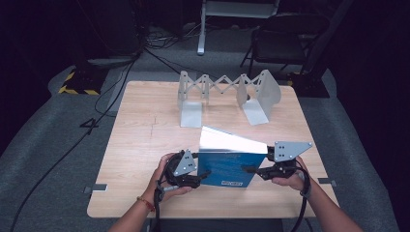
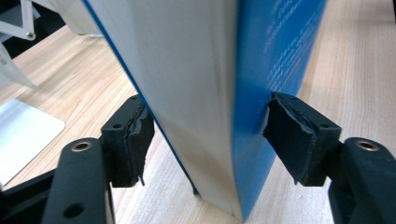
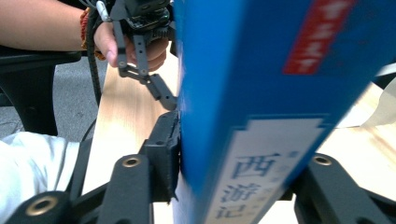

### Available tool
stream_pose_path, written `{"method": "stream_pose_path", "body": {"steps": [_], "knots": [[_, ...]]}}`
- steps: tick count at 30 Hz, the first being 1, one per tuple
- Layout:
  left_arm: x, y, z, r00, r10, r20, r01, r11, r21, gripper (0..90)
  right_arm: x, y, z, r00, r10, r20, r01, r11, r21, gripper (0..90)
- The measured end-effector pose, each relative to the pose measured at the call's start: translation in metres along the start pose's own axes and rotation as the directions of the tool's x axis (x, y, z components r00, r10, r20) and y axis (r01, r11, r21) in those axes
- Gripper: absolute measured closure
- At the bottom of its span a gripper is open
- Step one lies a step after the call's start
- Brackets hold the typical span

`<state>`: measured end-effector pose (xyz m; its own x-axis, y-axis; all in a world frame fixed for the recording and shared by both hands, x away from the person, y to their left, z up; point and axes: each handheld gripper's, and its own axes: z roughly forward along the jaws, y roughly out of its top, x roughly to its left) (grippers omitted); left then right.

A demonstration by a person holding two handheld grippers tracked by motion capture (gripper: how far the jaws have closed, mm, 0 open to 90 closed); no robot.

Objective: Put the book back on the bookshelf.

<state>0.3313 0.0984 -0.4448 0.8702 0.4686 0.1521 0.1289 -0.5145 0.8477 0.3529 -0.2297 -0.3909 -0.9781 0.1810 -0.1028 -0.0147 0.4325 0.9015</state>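
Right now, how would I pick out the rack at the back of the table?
Start at the wooden table and look past the blue book standing between the two hand-held grippers. Near the far edge stands the extendable bookend rack. It is the table's one pale grey metal piece: two upright end plates joined by a zigzag scissor lattice.

A thick blue book stands upright on the wooden tabletop, page edges facing the camera. The left gripper clamps it, both black pads pressing its covers.
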Motion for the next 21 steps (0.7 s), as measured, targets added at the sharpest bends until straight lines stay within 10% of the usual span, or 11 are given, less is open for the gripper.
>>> {"method": "stream_pose_path", "body": {"steps": [21], "knots": [[0.006, 0.034, 0.051, 0.9995, 0.027, 0.017, -0.027, 0.9996, -0.01, 28.9, 0.007, 0.002, -0.036, 0.9889, 0.01, 0.148, -0.024, 0.996, 0.089, 58.1]]}}
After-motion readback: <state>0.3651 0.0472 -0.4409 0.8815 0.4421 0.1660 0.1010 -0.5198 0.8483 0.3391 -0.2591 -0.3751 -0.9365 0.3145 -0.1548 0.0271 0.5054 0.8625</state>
